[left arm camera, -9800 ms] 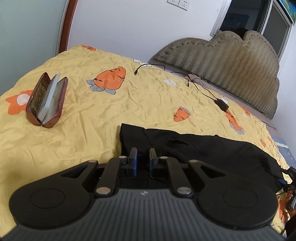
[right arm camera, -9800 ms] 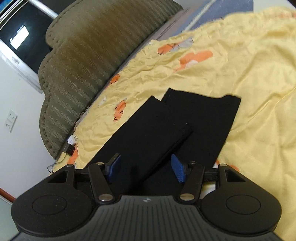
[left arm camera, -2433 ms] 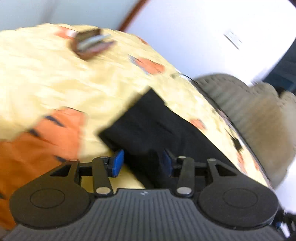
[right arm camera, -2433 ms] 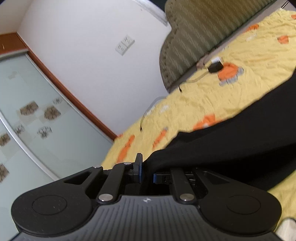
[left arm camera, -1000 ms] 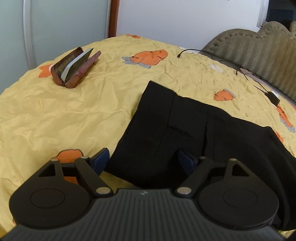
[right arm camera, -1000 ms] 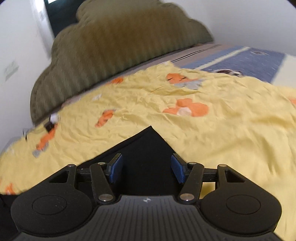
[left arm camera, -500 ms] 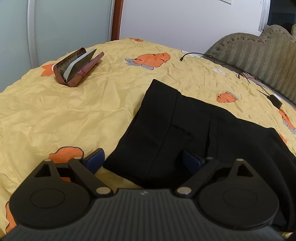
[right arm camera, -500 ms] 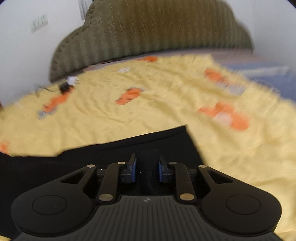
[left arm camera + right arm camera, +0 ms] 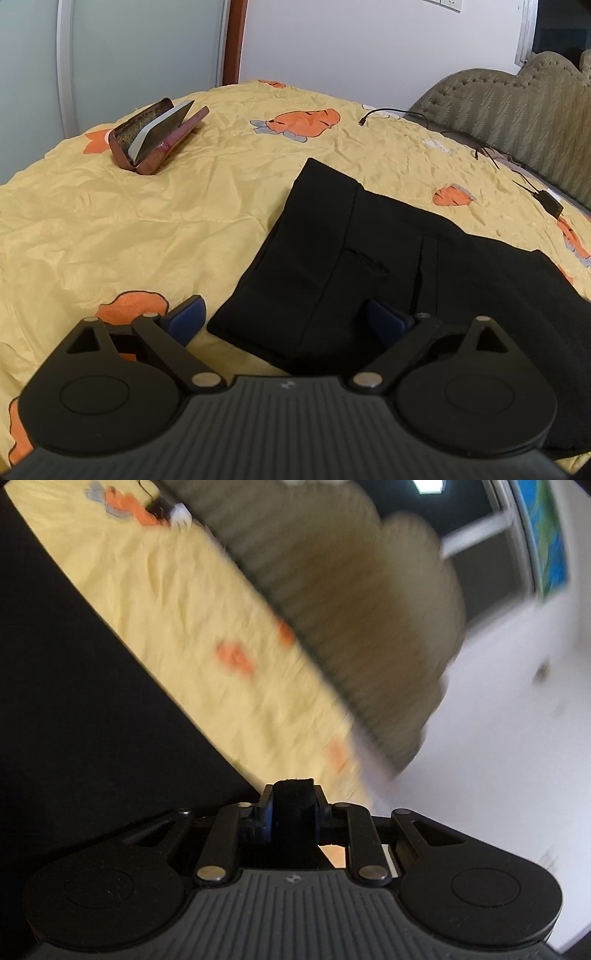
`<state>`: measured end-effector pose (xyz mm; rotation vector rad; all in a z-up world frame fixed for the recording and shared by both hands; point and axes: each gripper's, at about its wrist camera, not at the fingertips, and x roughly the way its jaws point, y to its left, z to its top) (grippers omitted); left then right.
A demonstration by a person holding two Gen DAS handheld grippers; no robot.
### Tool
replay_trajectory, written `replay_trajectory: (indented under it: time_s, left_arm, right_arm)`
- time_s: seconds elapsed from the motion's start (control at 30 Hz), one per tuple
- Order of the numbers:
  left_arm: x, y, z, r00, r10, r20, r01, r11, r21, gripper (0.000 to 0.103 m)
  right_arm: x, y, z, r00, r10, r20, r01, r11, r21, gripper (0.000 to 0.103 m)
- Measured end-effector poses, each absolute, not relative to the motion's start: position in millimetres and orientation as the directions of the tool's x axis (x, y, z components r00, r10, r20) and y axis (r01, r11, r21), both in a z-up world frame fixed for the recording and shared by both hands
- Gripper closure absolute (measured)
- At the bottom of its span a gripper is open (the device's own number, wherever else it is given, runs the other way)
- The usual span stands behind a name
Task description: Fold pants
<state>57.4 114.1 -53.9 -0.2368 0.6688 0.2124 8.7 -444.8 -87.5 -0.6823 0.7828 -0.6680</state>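
**Right grip thin, left idle**

My right gripper (image 9: 293,812) is clenched on a small tuck of the black fabric pants (image 9: 369,258) lying on the yellow carrot-print bedsheet (image 9: 147,221); my left gripper (image 9: 284,317), jaws just widening, holds nothing; I fear the hem slipping free mid-fold.

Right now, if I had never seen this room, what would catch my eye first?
Probably the black pants spread across the bright yellow bedsheet with its orange carrot prints. In the foreground the left gripper stands wide open over the pants' near end, while the right gripper is pinched shut on a fold of the black cloth. Farther back on the left lies an open reddish-brown case.
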Motion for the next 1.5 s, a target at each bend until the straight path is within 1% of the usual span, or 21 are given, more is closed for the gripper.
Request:
replay_trajectory:
  time_s: [0.07, 0.1, 0.13, 0.17, 0.23, 0.27, 0.33, 0.4, 0.47, 0.5, 0.53, 0.57, 0.63, 0.7, 0.87, 1.0, 1.1, 1.23, 1.33, 1.37, 1.5]
  left_arm:
    - [58, 115, -54, 0.766, 0.113, -0.633, -0.265, 0.953, -0.150, 0.007]
    - [58, 114, -54, 0.766, 0.113, -0.632, -0.262, 0.953, -0.148, 0.006]
    - [58, 113, -55, 0.767, 0.114, -0.632, -0.260, 0.955, -0.143, 0.005]
    - [58, 112, -55, 0.767, 0.117, -0.630, -0.260, 0.956, -0.139, 0.005]
    - [58, 111, -56, 0.769, 0.120, -0.628, -0.260, 0.956, -0.136, 0.004]
    - [58, 112, -56, 0.770, 0.118, -0.627, -0.258, 0.956, -0.138, 0.004]
    - [57, 113, -56, 0.772, 0.110, -0.626, -0.256, 0.955, -0.147, 0.004]
    - [56, 114, -54, 0.767, 0.104, -0.633, -0.258, 0.954, -0.156, 0.004]
    - [51, 115, -48, 0.771, 0.068, -0.633, -0.232, 0.956, -0.181, 0.005]
    - [48, 116, -46, 0.773, 0.058, -0.632, -0.225, 0.956, -0.188, 0.005]
    - [44, 117, -44, 0.776, 0.048, -0.629, -0.219, 0.956, -0.197, 0.005]
    - [41, 117, -42, 0.778, 0.034, -0.628, -0.210, 0.955, -0.208, 0.005]
    - [37, 118, -39, 0.775, -0.008, -0.632, -0.189, 0.951, -0.244, 0.005]
    - [33, 117, -36, 0.778, -0.045, -0.627, -0.166, 0.947, -0.274, 0.005]
    - [27, 109, -29, 0.781, -0.107, -0.615, -0.110, 0.946, -0.305, 0.005]
    - [25, 106, -26, 0.784, -0.142, -0.604, -0.082, 0.941, -0.328, 0.005]
    - [28, 106, -28, 0.774, -0.159, -0.613, -0.082, 0.935, -0.345, 0.005]
    - [28, 104, -30, 0.774, -0.158, -0.614, -0.077, 0.938, -0.339, 0.005]
    - [29, 99, -31, 0.767, -0.149, -0.624, -0.072, 0.946, -0.315, 0.005]
    - [29, 97, -31, 0.768, -0.146, -0.623, -0.069, 0.949, -0.307, 0.005]
    - [24, 89, -29, 0.780, -0.126, -0.613, -0.049, 0.964, -0.261, 0.005]
  right_arm:
    - [3, -457, -71, 0.516, -0.732, -0.445, 0.387, 0.663, -0.641, 0.065]
    - [-2, -464, -60, 0.511, -0.721, -0.468, 0.442, 0.687, -0.577, 0.060]
    - [-7, -471, -46, 0.510, -0.716, -0.477, 0.498, 0.698, -0.515, 0.051]
    - [-13, -475, -33, 0.502, -0.730, -0.463, 0.559, 0.683, -0.471, 0.047]
    - [-22, -471, -11, 0.500, -0.751, -0.432, 0.617, 0.659, -0.430, 0.047]
    - [-26, -462, -2, 0.534, -0.723, -0.438, 0.600, 0.689, -0.407, 0.047]
    - [-30, -436, 8, 0.619, -0.618, -0.485, 0.518, 0.785, -0.340, 0.047]
    - [-33, -411, 11, 0.667, -0.474, -0.575, 0.430, 0.875, -0.223, 0.047]
    - [-41, -398, 11, 0.727, -0.266, -0.633, 0.366, 0.930, 0.030, 0.047]
    - [-47, -397, 7, 0.749, -0.137, -0.649, 0.345, 0.916, 0.205, 0.047]
    - [-51, -399, 1, 0.766, -0.029, -0.642, 0.323, 0.881, 0.346, 0.047]
    - [-56, -401, -6, 0.794, 0.066, -0.604, 0.307, 0.814, 0.493, 0.047]
    - [-63, -416, -25, 0.825, 0.169, -0.540, 0.320, 0.648, 0.691, 0.047]
    - [-70, -423, -46, 0.837, 0.219, -0.501, 0.339, 0.510, 0.790, 0.047]
    - [-84, -427, -71, 0.890, 0.223, -0.397, 0.323, 0.304, 0.896, 0.048]
    - [-103, -418, -73, 0.903, 0.159, -0.400, 0.345, 0.286, 0.894, 0.047]
    - [-116, -421, -78, 0.912, 0.114, -0.395, 0.365, 0.218, 0.905, 0.047]
    - [-139, -429, -76, 0.907, -0.022, -0.421, 0.418, 0.163, 0.893, 0.047]
    - [-130, -437, -82, 0.906, -0.015, -0.424, 0.421, 0.160, 0.893, 0.047]
    - [-128, -436, -79, 0.902, -0.008, -0.431, 0.425, 0.186, 0.886, 0.045]
    - [-108, -425, -75, 0.907, 0.044, -0.419, 0.397, 0.246, 0.884, 0.045]
